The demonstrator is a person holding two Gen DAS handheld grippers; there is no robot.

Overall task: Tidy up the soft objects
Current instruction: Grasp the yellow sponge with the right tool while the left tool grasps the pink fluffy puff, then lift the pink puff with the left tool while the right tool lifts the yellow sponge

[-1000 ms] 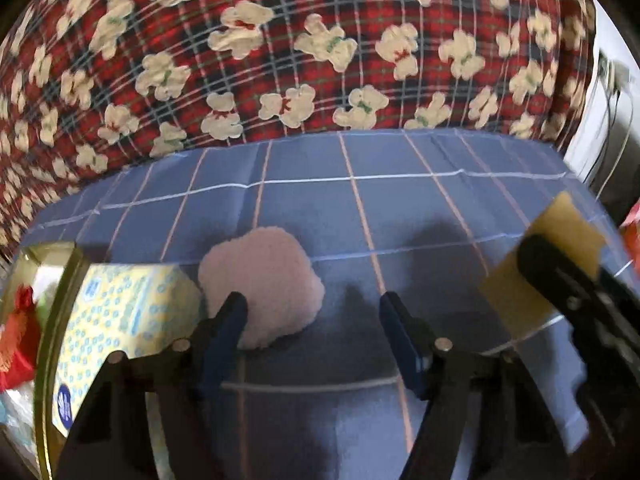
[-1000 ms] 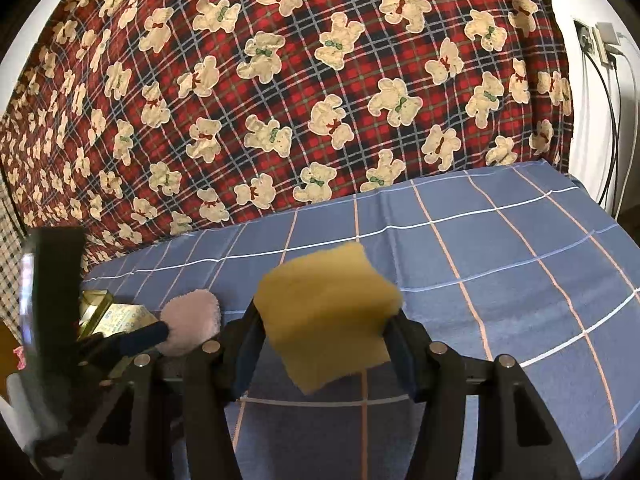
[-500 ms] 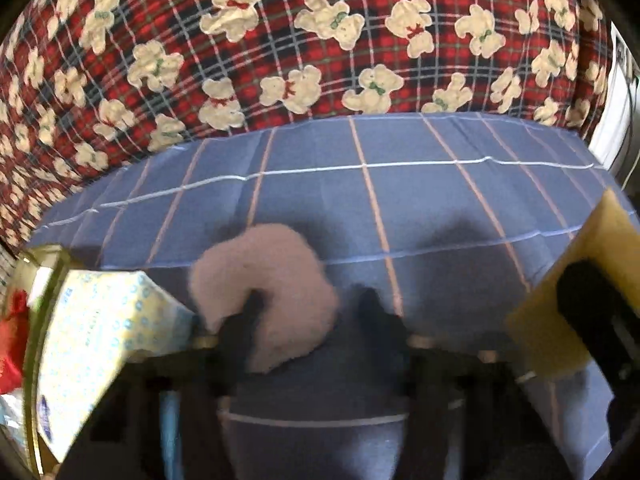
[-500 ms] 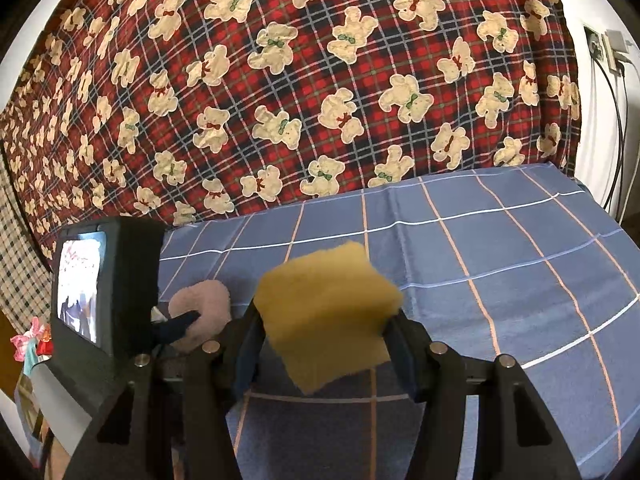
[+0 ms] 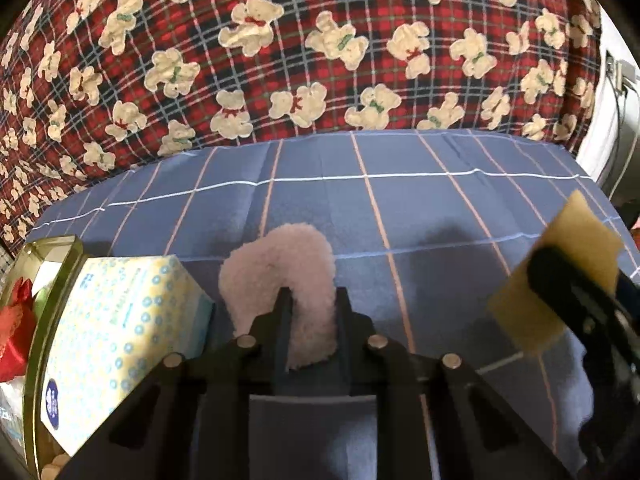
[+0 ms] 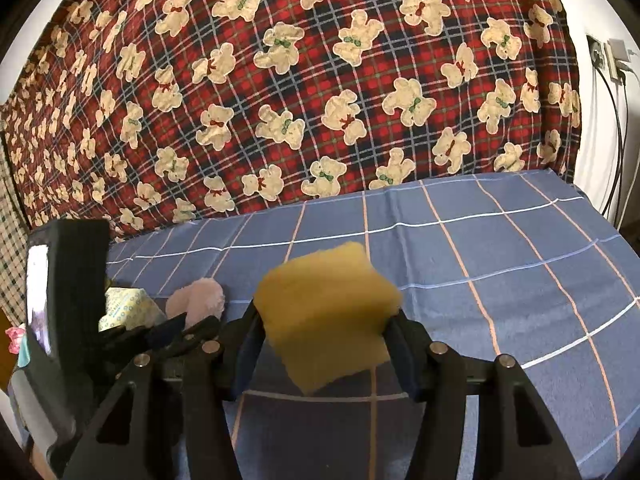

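Observation:
My left gripper (image 5: 311, 300) is shut on a pink fluffy pad (image 5: 276, 272), which folds up between the jaws above the blue checked cloth (image 5: 420, 208). The pad also shows in the right wrist view (image 6: 196, 298), with the left gripper (image 6: 192, 326) on it. My right gripper (image 6: 326, 316) is shut on a yellow sponge (image 6: 328, 312) and holds it above the cloth. The sponge shows at the right of the left wrist view (image 5: 556, 284).
A gold-rimmed tin (image 5: 30, 344) stands at the left with a blue-dotted tissue pack (image 5: 116, 328) and a red fabric item (image 5: 16, 332) in it. A red plaid teddy-bear blanket (image 5: 300, 52) rises behind. Cables and a wall socket (image 6: 612, 60) are at the right.
My left gripper has closed on the pink pad, pinching and folding it, and lifted it a little. The right gripper still holds the sponge, nearly unmoved.

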